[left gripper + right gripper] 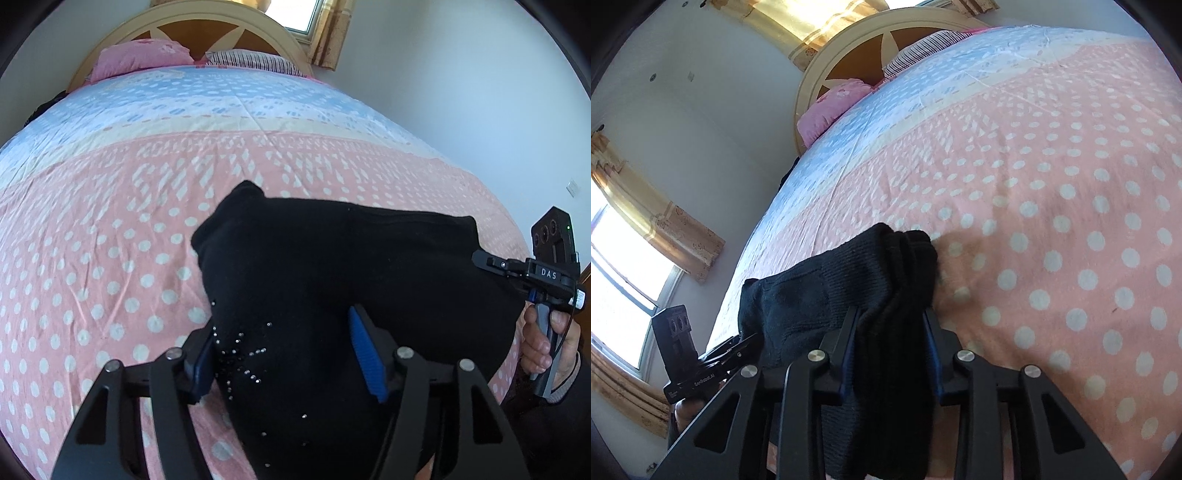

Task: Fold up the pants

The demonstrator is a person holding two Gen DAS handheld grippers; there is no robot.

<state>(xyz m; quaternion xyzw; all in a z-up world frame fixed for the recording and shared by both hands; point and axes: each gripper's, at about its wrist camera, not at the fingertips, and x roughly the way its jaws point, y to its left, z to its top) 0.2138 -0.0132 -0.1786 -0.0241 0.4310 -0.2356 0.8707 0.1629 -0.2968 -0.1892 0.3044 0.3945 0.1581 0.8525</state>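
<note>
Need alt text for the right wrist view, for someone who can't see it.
The right gripper straddles a bunched fold of black knit pants at the near edge of a bed with a pink polka-dot cover. The left gripper reaches the pants from the left; pillows and a headboard lie beyond.

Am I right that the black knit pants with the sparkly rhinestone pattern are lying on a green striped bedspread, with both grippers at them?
Not quite: the bedspread is pink with white polka dots, as the left wrist view shows. The black knit pants and both grippers are as you say.
</note>
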